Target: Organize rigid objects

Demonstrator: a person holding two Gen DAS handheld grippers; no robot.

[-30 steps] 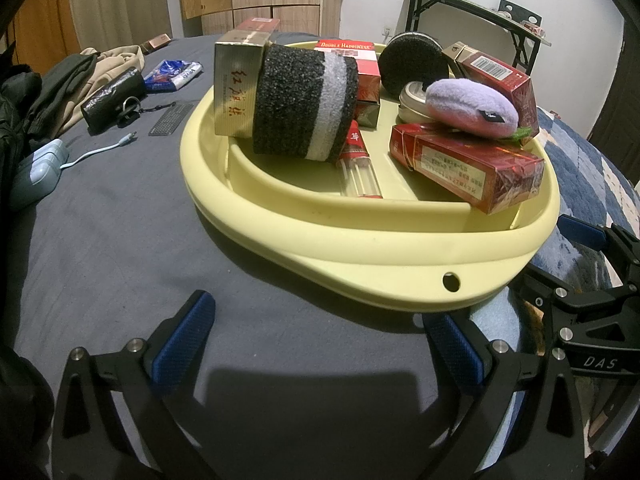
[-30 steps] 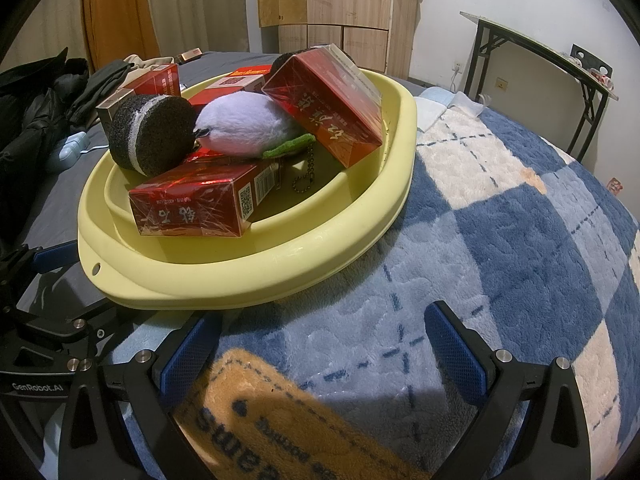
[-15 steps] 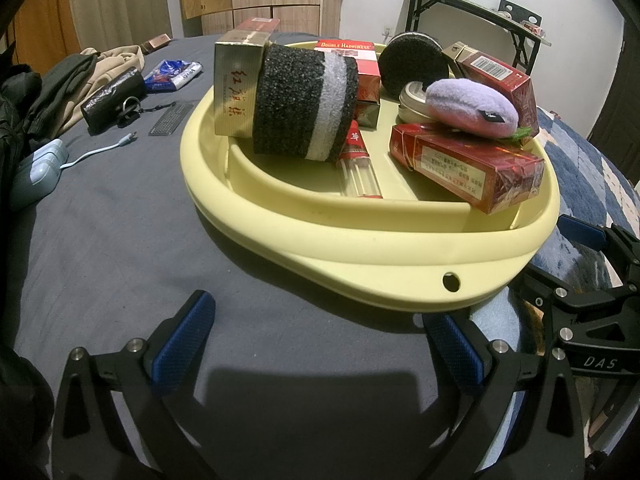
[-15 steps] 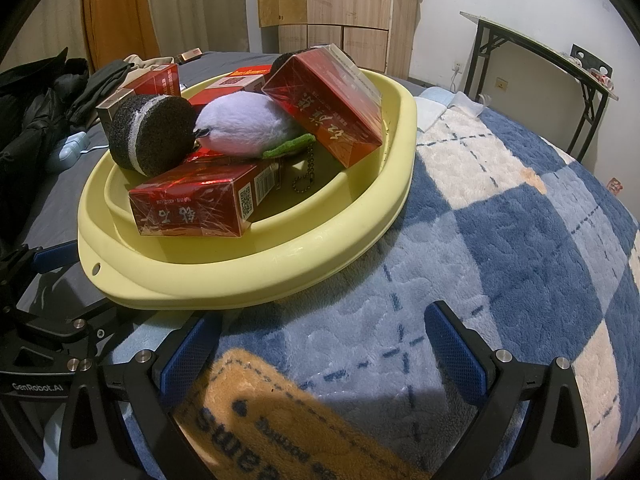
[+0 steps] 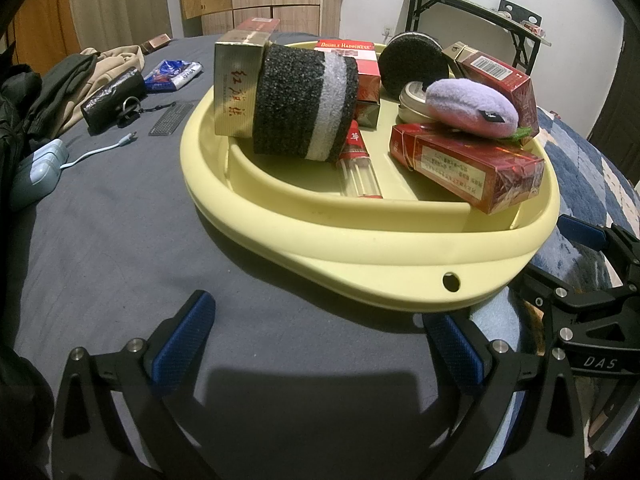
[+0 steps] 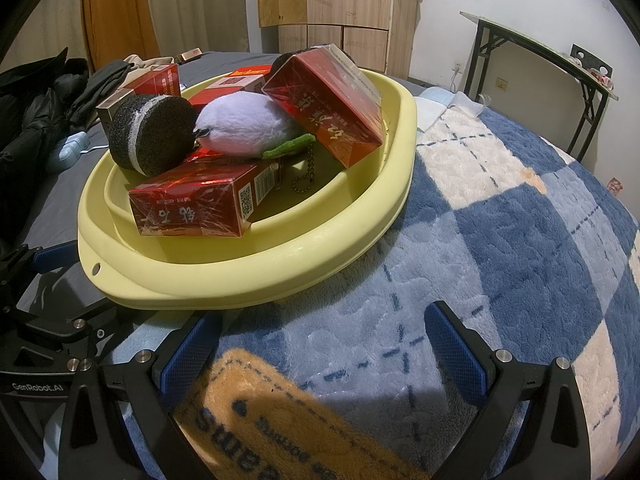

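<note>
The basin point(image 5: 360, 248) ahead of the left hand-held gripper point(image 5: 320, 344) looks smooth matt plastic; the red boxes point(image 6: 192, 204) wear glossy film; the sponge point(image 5: 304, 108) is rough; the blanket point(image 6: 500, 240) is fleecy cloth.

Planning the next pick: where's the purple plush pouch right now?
In the yellow basin, right half in the left wrist view: the purple plush pouch lies atop the near red carton, beside the round tin.

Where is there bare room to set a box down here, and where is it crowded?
Free: grey sheet between the left gripper, basin and charger; checked blanket right of the basin, ahead of the right gripper. The basin is crowded.
</note>
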